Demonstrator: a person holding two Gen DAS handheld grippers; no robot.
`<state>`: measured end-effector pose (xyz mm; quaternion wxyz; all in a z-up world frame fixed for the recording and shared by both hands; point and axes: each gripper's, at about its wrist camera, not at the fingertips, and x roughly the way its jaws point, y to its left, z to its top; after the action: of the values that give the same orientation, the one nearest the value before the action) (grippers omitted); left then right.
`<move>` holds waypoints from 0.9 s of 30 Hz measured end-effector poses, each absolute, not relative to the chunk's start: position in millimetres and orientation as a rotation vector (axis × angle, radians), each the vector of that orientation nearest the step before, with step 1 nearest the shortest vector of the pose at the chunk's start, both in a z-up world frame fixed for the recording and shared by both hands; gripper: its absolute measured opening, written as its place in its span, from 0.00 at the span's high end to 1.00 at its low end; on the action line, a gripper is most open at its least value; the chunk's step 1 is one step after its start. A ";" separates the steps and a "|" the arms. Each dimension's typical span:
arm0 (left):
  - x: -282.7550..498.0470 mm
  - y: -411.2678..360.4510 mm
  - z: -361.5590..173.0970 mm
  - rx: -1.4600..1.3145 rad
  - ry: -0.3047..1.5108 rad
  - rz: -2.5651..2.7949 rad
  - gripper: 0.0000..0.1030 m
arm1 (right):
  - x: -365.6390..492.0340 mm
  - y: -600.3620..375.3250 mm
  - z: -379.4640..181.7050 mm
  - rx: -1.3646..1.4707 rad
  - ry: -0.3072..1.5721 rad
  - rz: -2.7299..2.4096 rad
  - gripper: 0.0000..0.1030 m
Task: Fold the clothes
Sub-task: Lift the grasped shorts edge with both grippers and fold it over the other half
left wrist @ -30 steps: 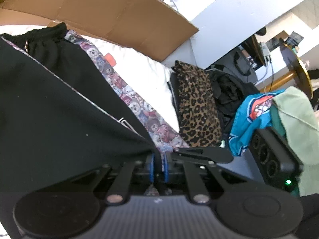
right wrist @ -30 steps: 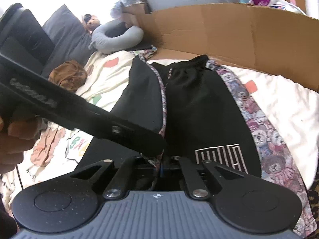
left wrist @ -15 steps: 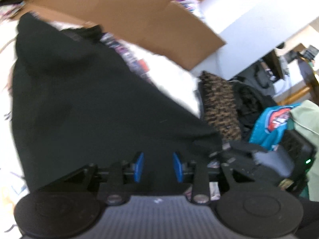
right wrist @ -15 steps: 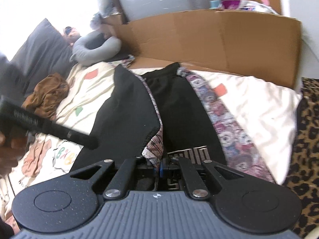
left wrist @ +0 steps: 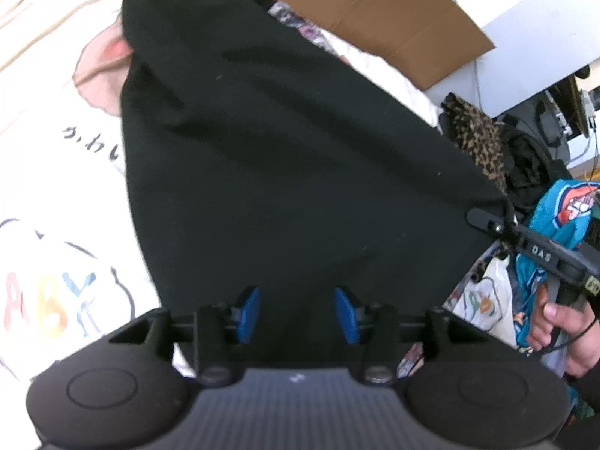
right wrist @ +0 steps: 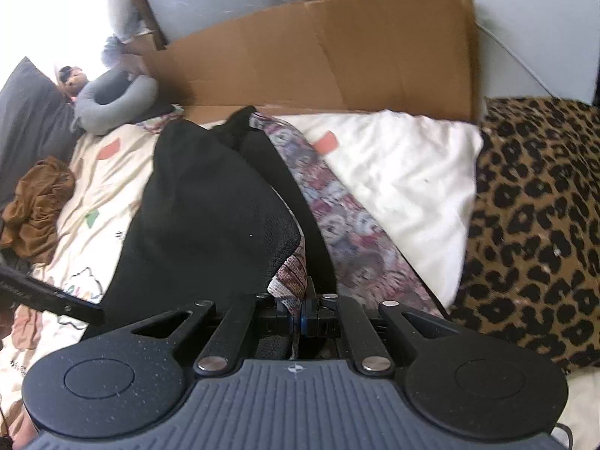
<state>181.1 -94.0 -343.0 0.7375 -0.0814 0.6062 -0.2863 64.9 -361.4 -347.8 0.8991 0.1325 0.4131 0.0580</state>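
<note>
**Black garment folded over; left side let go, right side held**

Since a second ago, the black garment (left wrist: 292, 142) has swung across from the side and now lies doubled over itself on the printed bedsheet (left wrist: 48, 195). Left gripper (left wrist: 298, 309): jaws opening, blue pads apart with black cloth lying between them but not pressed. Right gripper (right wrist: 302, 318): clamped tight on the garment's corner, where the patterned lining (right wrist: 290, 275) shows at the turned edge.

Progress, as judged: first lengthwise fold is laid; the right corner is yet to be released, and at least one more fold looks needed. A leopard-print cloth (right wrist: 536, 221), a brown one (right wrist: 35, 202) and a teal one (left wrist: 555, 225) lie unfolded nearby.

Containers: cardboard box (right wrist: 337, 56) stands behind the bed; some colourful packaging shows above its rim, contents otherwise hidden.
</note>
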 end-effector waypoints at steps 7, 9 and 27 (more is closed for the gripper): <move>169.7 -79.8 -352.9 -0.154 1.393 -0.615 0.53 | 61.4 -380.4 -378.2 0.338 0.935 0.042 0.98; 164.3 -75.4 -355.5 -0.144 1.412 -0.615 0.51 | 60.2 -383.3 -387.0 0.359 0.960 0.029 0.98; 136.7 -54.4 -392.7 -0.320 1.550 -0.660 0.37 | 62.9 -405.9 -402.2 0.488 0.945 -0.040 0.73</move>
<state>136.7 -54.4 -392.7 0.6543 -0.1412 0.6835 -0.2912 62.9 -405.9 -402.2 0.8617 0.2325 0.4506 -0.0192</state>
